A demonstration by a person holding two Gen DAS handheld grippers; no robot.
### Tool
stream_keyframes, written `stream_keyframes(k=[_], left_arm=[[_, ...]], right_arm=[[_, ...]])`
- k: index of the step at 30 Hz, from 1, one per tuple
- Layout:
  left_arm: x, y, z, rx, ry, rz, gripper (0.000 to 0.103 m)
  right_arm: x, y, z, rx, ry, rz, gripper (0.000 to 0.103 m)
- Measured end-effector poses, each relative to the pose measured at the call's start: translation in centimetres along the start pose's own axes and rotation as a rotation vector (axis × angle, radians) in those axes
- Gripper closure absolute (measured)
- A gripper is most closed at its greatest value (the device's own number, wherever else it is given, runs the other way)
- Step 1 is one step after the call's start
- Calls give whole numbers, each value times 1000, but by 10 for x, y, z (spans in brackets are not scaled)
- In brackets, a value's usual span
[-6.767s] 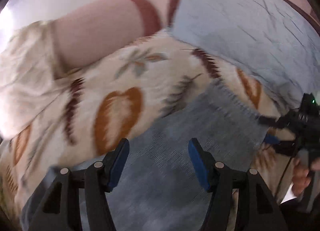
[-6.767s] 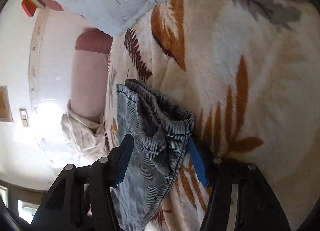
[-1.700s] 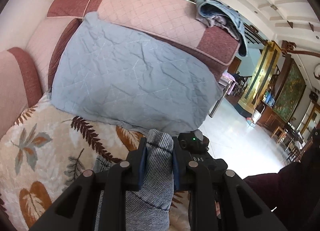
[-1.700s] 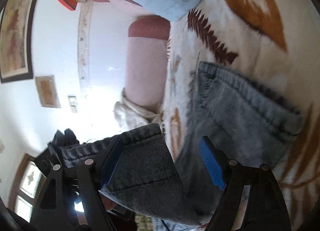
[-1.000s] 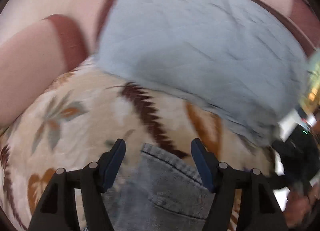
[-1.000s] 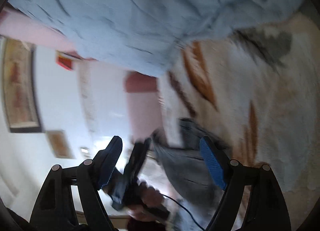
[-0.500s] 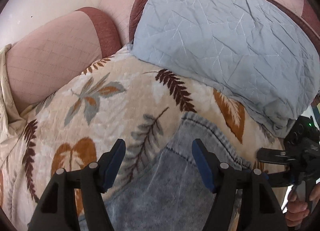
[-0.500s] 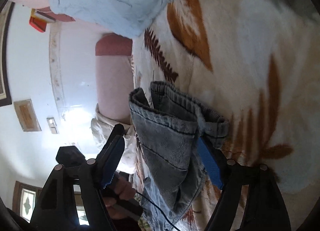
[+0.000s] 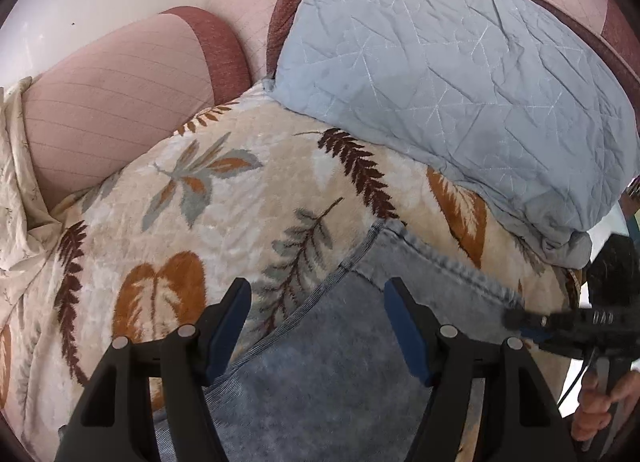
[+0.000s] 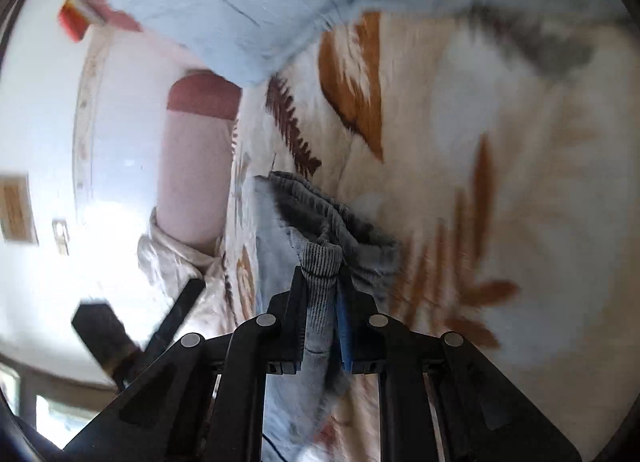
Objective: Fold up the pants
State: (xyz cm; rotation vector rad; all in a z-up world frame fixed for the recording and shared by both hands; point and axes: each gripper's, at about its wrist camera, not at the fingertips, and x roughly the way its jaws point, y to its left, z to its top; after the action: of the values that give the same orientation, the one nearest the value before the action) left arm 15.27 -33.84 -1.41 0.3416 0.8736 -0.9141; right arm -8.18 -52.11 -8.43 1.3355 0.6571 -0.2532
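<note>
Leaf-print blanket [image 9: 224, 198] covers the sofa, a grey-blue pillow [image 9: 460, 74] upper right. Left hand-held gripper [image 9: 316, 326] hovers open over the jeans [image 9: 340, 362] at lower centre. Right hand-held gripper [image 10: 318, 298], wide half a second ago, has just closed, pinching a denim fold.

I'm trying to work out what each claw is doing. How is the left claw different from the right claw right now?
The left gripper has its jaws wide apart above the jeans, gripping nothing; the right gripper has just been closing and now pinches a bunched fold of the jeans. The denim under the left gripper lies flat on the leaf-patterned blanket; at the right gripper it is gathered up. Both are black with blue pads.
</note>
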Motion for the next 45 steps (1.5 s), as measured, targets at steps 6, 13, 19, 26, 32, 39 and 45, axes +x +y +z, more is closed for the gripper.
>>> stream_keyframes(k=[6, 13, 19, 26, 32, 39, 45], left_arm=[[29, -20, 7, 1, 54, -52, 32], [65, -48, 15, 118, 120, -74, 32], [88, -53, 21, 159, 178, -117, 33], [110, -52, 27, 167, 239, -209, 40], [123, -31, 33, 65, 256, -249, 41], [123, -32, 33, 58, 235, -237, 48], [115, -32, 27, 40, 188, -232, 71]], right_arm=[[-2, -24, 5, 97, 90, -4, 57], [-1, -18, 4, 59, 90, 0, 48], [16, -7, 3, 19, 117, 46, 54], [18, -14, 7, 46, 139, 73, 63], [28, -13, 9, 52, 152, 109, 64], [34, -14, 13, 63, 150, 119, 64], [42, -11, 16, 36, 158, 105, 85]])
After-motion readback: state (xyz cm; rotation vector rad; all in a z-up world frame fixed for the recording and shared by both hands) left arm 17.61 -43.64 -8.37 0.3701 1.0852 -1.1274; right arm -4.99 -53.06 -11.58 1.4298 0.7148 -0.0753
